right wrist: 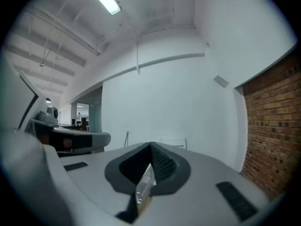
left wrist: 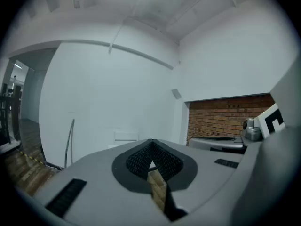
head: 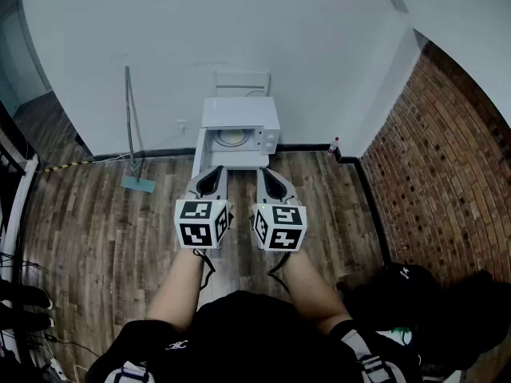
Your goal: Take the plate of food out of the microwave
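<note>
A white microwave (head: 240,126) stands against the far wall on a low white stand (head: 231,160). Its cavity looks open, and a pale round plate (head: 232,138) shows inside; any food on it is too small to make out. My left gripper (head: 211,175) (left wrist: 151,144) and right gripper (head: 269,176) (right wrist: 151,148) are held side by side, well short of the microwave and pointing at it. Both are shut, tips together, with nothing between them. In the two gripper views the jaws hide the microwave.
A long-handled mop (head: 130,131) leans on the wall left of the microwave. A brick wall (head: 447,150) runs along the right, with a small bottle (head: 334,144) at its corner. Dark bags (head: 423,298) lie at the lower right, and cables (head: 24,333) at the lower left.
</note>
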A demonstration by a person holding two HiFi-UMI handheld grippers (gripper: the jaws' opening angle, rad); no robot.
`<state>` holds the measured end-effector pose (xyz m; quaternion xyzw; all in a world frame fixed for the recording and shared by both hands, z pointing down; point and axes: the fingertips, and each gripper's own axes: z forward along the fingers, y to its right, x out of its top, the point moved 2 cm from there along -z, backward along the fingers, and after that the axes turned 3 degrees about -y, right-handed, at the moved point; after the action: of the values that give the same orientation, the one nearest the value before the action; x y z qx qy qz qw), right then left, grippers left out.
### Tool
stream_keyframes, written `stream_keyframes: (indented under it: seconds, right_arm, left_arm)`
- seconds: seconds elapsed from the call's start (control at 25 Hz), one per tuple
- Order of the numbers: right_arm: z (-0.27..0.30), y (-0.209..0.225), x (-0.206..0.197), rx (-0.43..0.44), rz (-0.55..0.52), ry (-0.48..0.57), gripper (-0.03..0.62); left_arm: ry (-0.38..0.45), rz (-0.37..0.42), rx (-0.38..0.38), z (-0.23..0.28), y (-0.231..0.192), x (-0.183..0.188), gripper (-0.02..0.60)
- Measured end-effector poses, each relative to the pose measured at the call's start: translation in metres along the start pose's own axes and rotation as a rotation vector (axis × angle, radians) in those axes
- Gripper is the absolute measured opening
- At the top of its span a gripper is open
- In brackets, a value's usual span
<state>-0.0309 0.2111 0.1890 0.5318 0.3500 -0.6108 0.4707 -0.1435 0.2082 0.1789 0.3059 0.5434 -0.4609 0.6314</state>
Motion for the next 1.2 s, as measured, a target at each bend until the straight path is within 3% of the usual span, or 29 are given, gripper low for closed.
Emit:
stream_keyframes:
  seconds: [0.2, 0.8, 1.2]
  right_arm:
    - [0.011, -0.013, -0.008, 0.0, -0.026, -0.028, 0.009]
    - [0.017, -0.04, -0.036, -0.061, -0.01, -0.061, 0.009]
    - [0.034, -0.029, -0.044, -0.085, -0.051, -0.068, 0.009]
  left_arm:
    - [-0.005, -0.042, -0.019, 0.0, -0.014, -0.005, -0.003]
    - [-0.035, -0.053, -0.098, -0.005, -0.036, -0.026, -0.003]
    - [-0.06, -0.074, -0.111, 0.016, -0.043, -0.037, -0.003]
